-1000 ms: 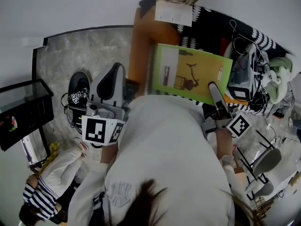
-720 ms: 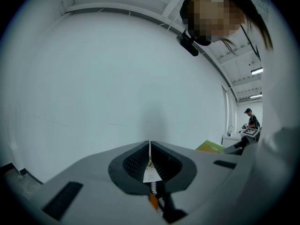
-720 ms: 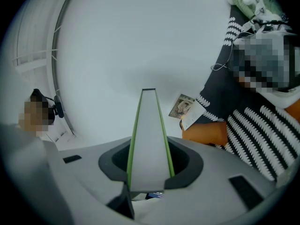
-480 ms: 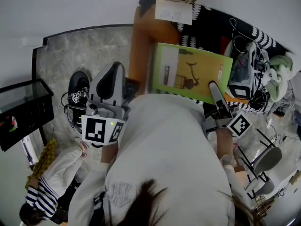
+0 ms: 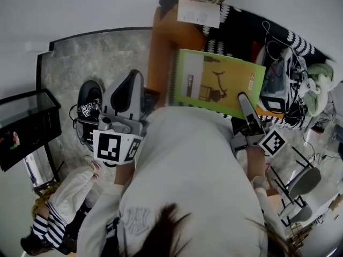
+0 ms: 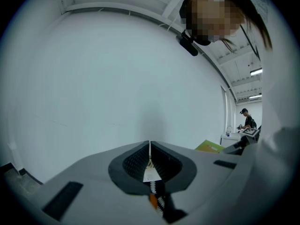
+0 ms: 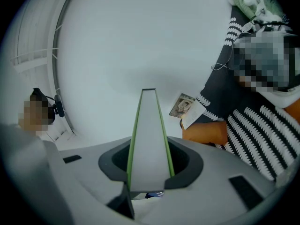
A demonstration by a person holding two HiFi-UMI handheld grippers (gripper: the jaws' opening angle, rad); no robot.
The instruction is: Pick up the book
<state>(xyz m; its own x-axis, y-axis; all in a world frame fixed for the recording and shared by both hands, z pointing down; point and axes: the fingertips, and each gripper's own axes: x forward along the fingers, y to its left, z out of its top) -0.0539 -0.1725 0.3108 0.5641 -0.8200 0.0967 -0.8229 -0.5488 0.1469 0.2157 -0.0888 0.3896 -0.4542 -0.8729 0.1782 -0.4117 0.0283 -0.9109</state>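
Right gripper clamped on the book edge; pickup looks done. Left gripper clenched, empty. Next: firm grip, book level.

White wall spans 10 to 1 o'clock in the head view. Grey marbled floor at 10–11, with dark skirting along its far edge. Black-framed glass cabinet at 9. Orange tabletop at 12. Black cloth with white zigzags at 1. Grey metal-legged chair at 4. In the left gripper view, a ceiling strip light is lit toward 3.
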